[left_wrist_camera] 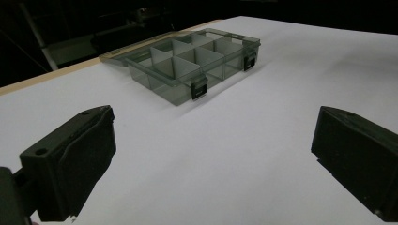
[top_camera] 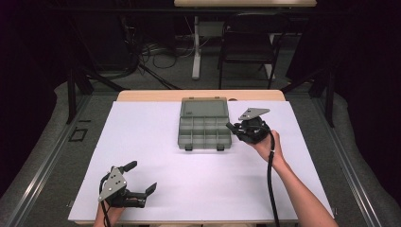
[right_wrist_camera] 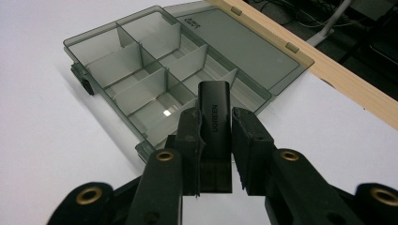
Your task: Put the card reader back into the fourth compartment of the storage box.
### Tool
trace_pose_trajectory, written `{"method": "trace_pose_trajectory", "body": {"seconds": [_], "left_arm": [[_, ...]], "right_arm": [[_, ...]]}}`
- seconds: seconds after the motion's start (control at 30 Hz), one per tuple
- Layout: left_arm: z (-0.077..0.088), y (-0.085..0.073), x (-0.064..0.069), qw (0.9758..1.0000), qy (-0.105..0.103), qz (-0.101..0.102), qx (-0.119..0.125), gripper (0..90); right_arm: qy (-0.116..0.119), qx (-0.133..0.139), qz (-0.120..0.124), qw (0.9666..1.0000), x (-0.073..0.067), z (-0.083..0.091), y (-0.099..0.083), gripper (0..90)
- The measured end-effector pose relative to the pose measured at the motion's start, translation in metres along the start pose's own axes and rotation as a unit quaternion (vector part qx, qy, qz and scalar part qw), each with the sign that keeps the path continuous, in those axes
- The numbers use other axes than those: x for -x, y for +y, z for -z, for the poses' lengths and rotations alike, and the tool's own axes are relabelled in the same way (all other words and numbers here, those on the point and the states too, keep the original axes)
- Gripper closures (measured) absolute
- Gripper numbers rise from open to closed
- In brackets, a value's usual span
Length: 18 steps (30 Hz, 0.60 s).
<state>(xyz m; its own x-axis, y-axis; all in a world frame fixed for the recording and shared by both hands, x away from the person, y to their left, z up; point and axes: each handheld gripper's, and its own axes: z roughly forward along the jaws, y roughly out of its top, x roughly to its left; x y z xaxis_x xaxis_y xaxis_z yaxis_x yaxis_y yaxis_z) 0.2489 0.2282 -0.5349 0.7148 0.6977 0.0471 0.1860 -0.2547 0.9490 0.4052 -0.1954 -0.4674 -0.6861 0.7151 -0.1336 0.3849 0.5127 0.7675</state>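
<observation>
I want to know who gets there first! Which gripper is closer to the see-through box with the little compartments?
The right gripper: it hovers at the box's right edge, holding a small black block. The left gripper sits open, far off near the table's front-left corner.

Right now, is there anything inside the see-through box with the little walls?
The organizer box lies open and the compartments in view look empty. The black UGREEN adapter, clamped in the right gripper, covers part of the nearest compartments.

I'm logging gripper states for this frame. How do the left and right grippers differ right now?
The left gripper is open and holds nothing; the right gripper is shut on a small black adapter. The left sits near the table's front edge, far from the organizer box; the right is at the box's right side. Both are black, hand-held, two-jaw tools.
</observation>
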Motion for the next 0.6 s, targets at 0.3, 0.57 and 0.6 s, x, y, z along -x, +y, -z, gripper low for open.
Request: {"method": "trace_pose_trajectory", "body": {"seconds": [0.3,0.57,0.6], "left_arm": [[0.000,0.000,0.000,1.0000,0.000,0.000,0.001,0.3],[0.000,0.000,0.000,1.0000,0.000,0.000,0.001,0.3],[0.000,0.000,0.000,1.0000,0.000,0.000,0.001,0.3]], "right_arm": [[0.001,-0.004,-0.002,1.0000,0.004,-0.009,0.007,73.2],[-0.001,-0.009,-0.011,0.9999,0.007,-0.018,0.009,73.2],[-0.001,-0.012,-0.014,0.9998,0.008,-0.019,0.009,73.2]]}}
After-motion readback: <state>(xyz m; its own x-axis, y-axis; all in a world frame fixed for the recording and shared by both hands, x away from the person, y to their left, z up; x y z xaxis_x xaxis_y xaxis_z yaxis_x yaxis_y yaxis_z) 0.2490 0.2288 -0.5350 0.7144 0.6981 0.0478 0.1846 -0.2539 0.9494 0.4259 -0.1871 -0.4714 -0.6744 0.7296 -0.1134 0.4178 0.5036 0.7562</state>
